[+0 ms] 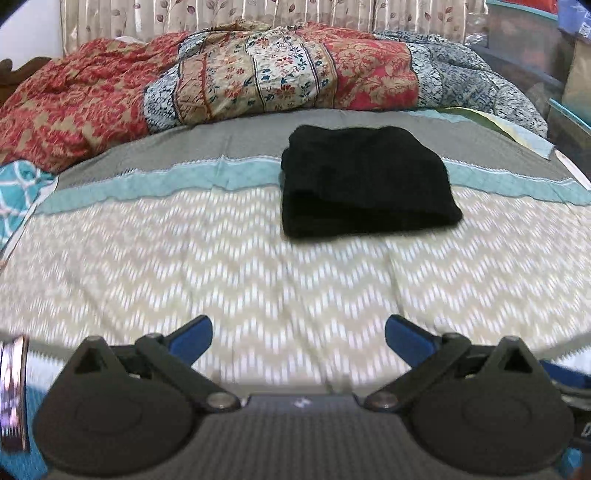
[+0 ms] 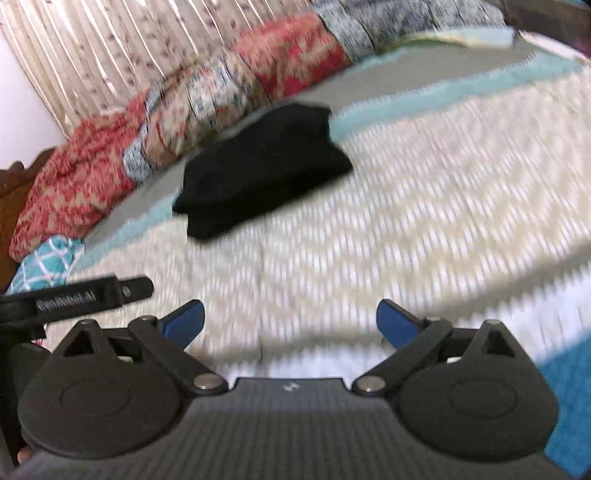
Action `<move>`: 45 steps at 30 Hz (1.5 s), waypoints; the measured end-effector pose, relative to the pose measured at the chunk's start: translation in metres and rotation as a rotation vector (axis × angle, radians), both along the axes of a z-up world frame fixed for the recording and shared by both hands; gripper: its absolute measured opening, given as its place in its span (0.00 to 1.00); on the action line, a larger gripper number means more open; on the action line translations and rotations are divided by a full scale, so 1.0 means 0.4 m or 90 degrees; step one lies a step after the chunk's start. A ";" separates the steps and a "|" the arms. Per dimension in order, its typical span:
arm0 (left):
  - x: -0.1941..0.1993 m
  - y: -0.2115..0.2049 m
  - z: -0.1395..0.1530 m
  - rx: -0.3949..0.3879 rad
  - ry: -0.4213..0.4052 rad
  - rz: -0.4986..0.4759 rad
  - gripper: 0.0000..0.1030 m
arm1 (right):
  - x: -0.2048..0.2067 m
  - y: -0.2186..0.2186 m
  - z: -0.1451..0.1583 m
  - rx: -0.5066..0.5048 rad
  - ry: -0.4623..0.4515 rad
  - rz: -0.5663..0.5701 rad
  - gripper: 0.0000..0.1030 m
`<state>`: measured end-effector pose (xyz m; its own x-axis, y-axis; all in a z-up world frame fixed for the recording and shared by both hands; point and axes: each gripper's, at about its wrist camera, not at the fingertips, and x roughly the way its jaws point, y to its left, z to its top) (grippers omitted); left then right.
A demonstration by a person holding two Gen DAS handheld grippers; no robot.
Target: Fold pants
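Observation:
The black pants lie folded into a compact stack on the bed's zigzag-patterned cover, across its teal band. They also show in the right wrist view, up and left of centre. My left gripper is open and empty, well short of the pants, above the cover. My right gripper is open and empty too, also well back from the pants. Both views are blurred.
A crumpled red and floral quilt is piled along the far side of the bed, with curtains behind. A teal patterned cloth lies at the left edge. Part of the other gripper's black body shows at left.

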<state>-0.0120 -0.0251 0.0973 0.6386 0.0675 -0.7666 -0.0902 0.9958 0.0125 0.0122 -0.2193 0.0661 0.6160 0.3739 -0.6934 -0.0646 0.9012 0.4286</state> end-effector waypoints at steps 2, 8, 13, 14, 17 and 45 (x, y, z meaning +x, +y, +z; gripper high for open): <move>-0.036 -0.013 0.004 0.008 0.009 -0.003 1.00 | -0.037 -0.005 -0.003 0.009 0.020 -0.005 0.98; -0.125 -0.051 -0.005 0.026 0.017 -0.019 1.00 | -0.132 0.015 0.008 -0.026 0.023 0.019 0.99; -0.180 -0.063 -0.008 0.042 0.018 -0.011 1.00 | -0.204 0.009 0.008 -0.028 0.020 0.030 1.00; -0.189 -0.065 -0.008 0.043 0.019 -0.012 1.00 | -0.214 0.012 0.008 -0.029 0.021 0.032 1.00; -0.208 -0.065 -0.010 0.048 0.023 -0.013 1.00 | -0.242 0.020 0.011 -0.033 0.020 0.030 1.00; -0.255 -0.061 0.008 0.020 0.038 0.009 1.00 | -0.310 0.037 0.037 -0.057 0.008 -0.039 1.00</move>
<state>-0.1141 -0.0496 0.1005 0.5900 0.1014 -0.8010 -0.1023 0.9935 0.0504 -0.1117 -0.2047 0.0810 0.6268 0.2720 -0.7301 -0.0034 0.9380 0.3465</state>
